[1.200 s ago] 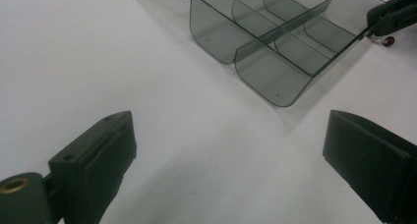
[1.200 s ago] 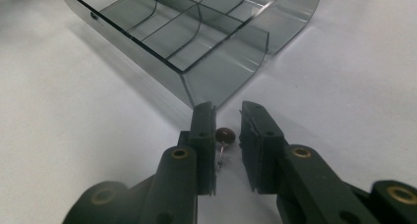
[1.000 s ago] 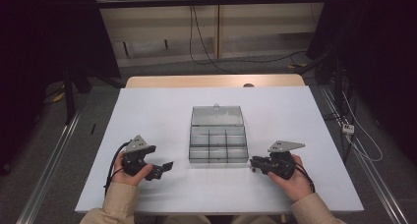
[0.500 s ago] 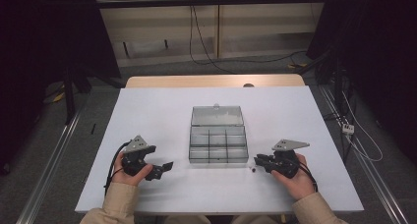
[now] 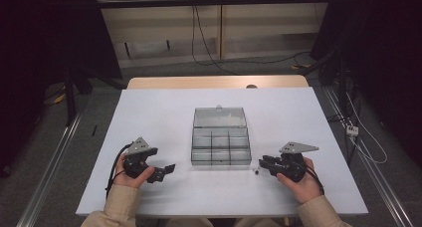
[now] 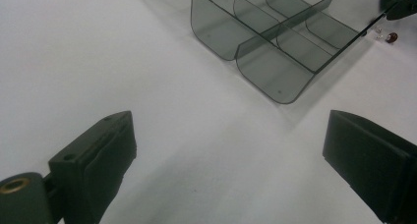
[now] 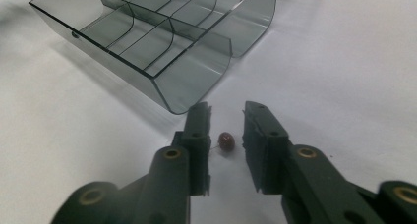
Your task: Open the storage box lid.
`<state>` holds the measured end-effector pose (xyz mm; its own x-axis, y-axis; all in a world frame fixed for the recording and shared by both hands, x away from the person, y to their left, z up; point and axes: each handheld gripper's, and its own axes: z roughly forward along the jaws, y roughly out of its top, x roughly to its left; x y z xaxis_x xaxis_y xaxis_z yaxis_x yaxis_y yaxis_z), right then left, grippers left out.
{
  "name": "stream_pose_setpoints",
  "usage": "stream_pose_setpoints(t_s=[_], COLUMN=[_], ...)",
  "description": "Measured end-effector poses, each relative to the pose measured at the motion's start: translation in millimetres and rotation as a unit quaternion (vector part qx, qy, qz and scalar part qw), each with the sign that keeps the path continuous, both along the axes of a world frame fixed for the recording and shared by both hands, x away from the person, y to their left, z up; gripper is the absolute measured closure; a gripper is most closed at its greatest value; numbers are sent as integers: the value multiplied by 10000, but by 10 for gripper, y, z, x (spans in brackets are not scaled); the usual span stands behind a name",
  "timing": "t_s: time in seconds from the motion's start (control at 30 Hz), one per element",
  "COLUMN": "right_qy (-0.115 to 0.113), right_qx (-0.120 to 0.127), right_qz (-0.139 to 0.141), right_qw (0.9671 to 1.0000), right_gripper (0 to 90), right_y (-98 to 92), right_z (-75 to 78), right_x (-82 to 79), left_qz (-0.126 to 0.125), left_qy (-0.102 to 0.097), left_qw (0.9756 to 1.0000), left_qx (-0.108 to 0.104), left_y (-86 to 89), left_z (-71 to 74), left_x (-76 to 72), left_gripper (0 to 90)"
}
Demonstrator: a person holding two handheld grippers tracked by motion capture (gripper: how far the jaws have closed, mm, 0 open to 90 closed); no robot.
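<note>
A clear grey compartment box [image 5: 221,163] stands open at the middle of the white table, its lid laid back. A small dark red bead-like part [image 7: 226,141] on thin wire lies on the table by the box's front right corner [image 5: 257,171]. My right gripper [image 7: 227,112] points at it with one jaw on each side; the jaws have just been opening and do not press it. In the high view the right gripper [image 5: 263,162] rests right of the box. My left gripper [image 5: 166,170] lies left of the box, open wide [image 6: 231,155], holding nothing.
The box's [image 6: 275,42] compartments look empty. The red part [image 6: 392,36] and the other gripper's tip [image 6: 401,0] lie beyond its far corner in the left gripper view. Bare white table [image 5: 164,117] surrounds the box. Cables lie on the floor behind.
The right gripper's jaws have parted slightly and the hand has shifted a little; the small red part now shows on the table before them. The left gripper has stayed put.
</note>
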<state>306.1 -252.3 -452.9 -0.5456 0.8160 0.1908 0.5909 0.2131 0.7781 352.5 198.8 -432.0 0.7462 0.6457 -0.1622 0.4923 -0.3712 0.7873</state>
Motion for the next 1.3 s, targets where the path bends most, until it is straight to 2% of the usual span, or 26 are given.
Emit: stream_pose_setpoints(t_s=[0.27, 0.53, 0.7, 0.87, 1.0, 1.17, 1.3], right_qy=[94, 107, 166, 226, 274, 161, 123], right_qx=[-168, -311, -301, -279, -265, -290, -247], right_qz=[-37, 0, -97, -151, -125, -11, -85], right_qw=[9998, 9995, 9994, 9992, 9992, 9994, 9996], right_gripper=[637, 648, 659, 743, 763, 730, 687], right_y=[111, 74, -1, -52, -70, -43, -39], right_z=[-71, -69, -59, -58, -48, -66, -66], right_x=[41, 24, -2, 7, 10, 22, 19], left_qz=[-21, -35, -43, -54, -48, -62, -55], left_qy=[2, 18, 14, 19, 14, 20, 14], left_qw=[10000, 10000, 10000, 10000, 10000, 10000, 10000], left_qx=[5, 27, 24, 23, 22, 16, 23], left_y=[-4, -7, -9, -13, -11, -20, -15], left_z=[-1, -4, -5, -7, -6, -10, -8], left_x=[1, 1, 2, 1, 2, 0, 2], left_gripper=[57, 57, 57, 58, 59, 59, 59])
